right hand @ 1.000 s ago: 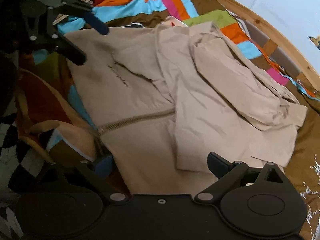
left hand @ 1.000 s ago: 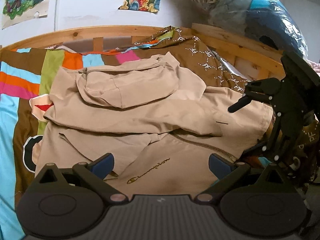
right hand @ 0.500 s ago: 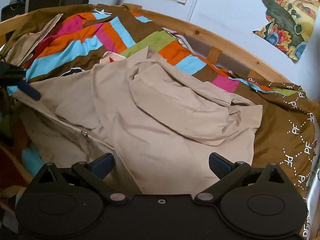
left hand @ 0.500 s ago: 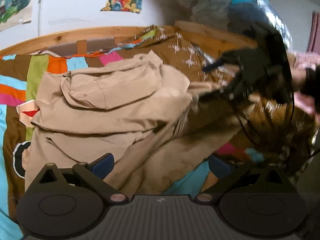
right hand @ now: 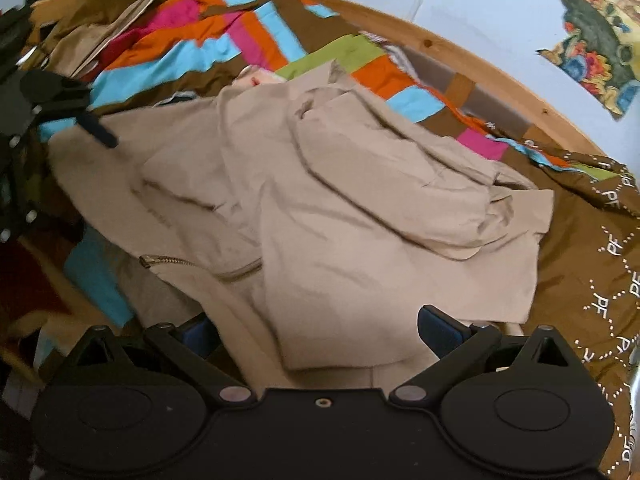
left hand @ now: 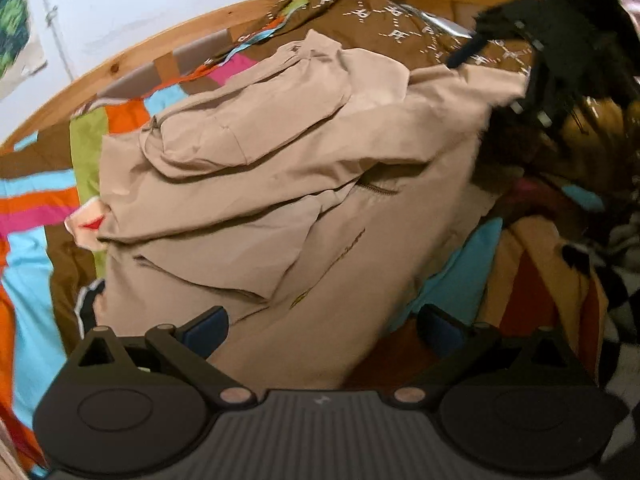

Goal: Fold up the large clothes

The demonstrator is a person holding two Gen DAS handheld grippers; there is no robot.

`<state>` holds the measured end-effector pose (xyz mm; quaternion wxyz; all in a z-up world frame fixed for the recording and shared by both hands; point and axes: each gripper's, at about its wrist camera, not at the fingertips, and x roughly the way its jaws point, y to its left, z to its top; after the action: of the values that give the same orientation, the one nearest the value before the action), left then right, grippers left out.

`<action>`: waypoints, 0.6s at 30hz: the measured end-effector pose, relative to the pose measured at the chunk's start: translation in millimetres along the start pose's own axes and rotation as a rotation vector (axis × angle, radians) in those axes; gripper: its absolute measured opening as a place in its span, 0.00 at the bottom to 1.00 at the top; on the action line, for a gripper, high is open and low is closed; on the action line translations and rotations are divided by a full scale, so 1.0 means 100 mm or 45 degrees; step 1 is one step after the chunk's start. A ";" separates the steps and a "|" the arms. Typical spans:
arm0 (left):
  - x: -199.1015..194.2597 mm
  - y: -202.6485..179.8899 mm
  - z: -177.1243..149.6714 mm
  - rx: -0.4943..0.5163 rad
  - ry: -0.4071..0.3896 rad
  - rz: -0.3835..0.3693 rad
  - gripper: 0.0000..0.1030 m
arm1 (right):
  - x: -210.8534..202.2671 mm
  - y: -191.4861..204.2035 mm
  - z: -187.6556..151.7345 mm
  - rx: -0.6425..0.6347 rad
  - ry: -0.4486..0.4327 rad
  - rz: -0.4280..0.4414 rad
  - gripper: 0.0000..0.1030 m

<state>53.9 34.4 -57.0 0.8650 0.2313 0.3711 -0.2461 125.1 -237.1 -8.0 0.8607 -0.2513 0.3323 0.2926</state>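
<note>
Bedding in bright stripes (right hand: 188,56) is spread over a wooden-framed bed (right hand: 472,60), with a brown patterned cover (right hand: 600,248) at one side. A beige zip hoodie (left hand: 280,184) is laid across the middle of it, partly folded, its hood (left hand: 248,128) turned over the body and its zipper (right hand: 224,270) exposed. The left gripper (left hand: 322,326) is held wide apart above the hem, gripping nothing. The right gripper (right hand: 320,330) is likewise spread wide over the fabric, empty.
</note>
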 end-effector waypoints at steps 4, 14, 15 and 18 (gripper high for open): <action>-0.05 0.02 -0.03 0.091 0.027 0.034 0.99 | 0.01 -0.11 0.04 0.051 -0.021 -0.012 0.97; 0.02 0.05 -0.10 0.195 0.128 0.153 0.95 | 0.02 -0.10 0.04 0.045 -0.023 -0.022 0.98; 0.03 0.02 -0.12 0.226 0.134 0.155 0.95 | 0.02 -0.10 0.04 0.045 -0.025 -0.025 0.98; 0.06 -0.04 -0.14 0.268 0.144 0.171 0.95 | 0.02 -0.10 0.05 0.049 -0.027 -0.028 0.98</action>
<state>47.2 38.2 -71.1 0.8282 0.3584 0.3751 -0.2119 135.1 -240.4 -4.2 0.8720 -0.2351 0.3259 0.2794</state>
